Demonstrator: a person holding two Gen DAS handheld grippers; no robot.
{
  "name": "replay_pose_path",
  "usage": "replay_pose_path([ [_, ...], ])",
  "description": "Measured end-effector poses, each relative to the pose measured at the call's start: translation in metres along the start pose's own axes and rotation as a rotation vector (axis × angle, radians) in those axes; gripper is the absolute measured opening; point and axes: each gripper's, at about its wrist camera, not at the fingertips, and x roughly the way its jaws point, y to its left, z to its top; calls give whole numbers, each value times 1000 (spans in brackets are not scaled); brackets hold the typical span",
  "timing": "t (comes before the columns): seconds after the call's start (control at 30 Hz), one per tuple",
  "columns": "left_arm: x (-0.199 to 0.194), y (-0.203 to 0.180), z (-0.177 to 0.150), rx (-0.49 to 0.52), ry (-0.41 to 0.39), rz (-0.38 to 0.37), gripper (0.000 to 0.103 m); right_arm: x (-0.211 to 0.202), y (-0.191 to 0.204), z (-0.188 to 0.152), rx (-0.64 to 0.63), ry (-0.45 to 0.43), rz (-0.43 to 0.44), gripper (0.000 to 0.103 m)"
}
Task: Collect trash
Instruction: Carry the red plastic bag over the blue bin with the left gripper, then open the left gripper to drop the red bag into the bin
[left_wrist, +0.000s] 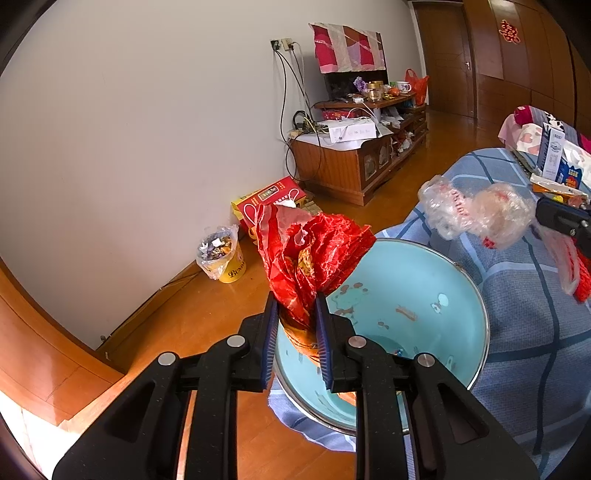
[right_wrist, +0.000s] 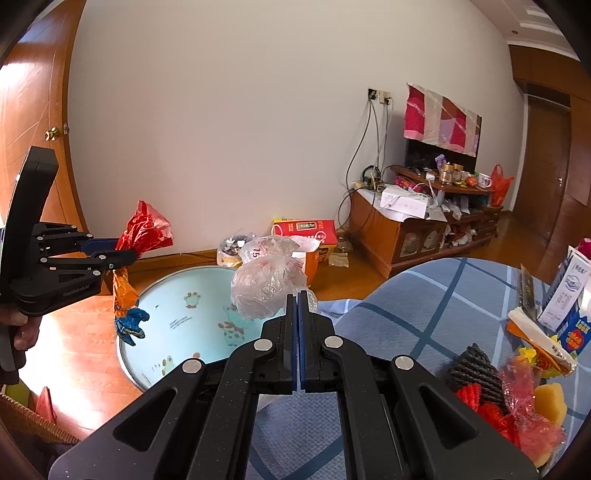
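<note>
left tongs (left_wrist: 295, 332) clamp red wrapper (left_wrist: 314, 254) over basin (left_wrist: 424, 295) for dropping | right tongs (right_wrist: 297, 314) pinch clear bag (right_wrist: 269, 284), next in

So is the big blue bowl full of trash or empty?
Almost empty. The blue basin shows its bare cartoon-printed bottom; the red wrapper and clear plastic bag hang in the claws above it.
</note>
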Motion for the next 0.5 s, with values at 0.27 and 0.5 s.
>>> replay_pose_path([
  [0.27, 1, -5, 0, 4, 5, -45, 47, 10, -2, -9, 19, 43, 15, 18],
  [0.5, 5, -14, -7, -20, 21, -82, 65, -2, -14, -11, 59, 36, -17, 29],
])
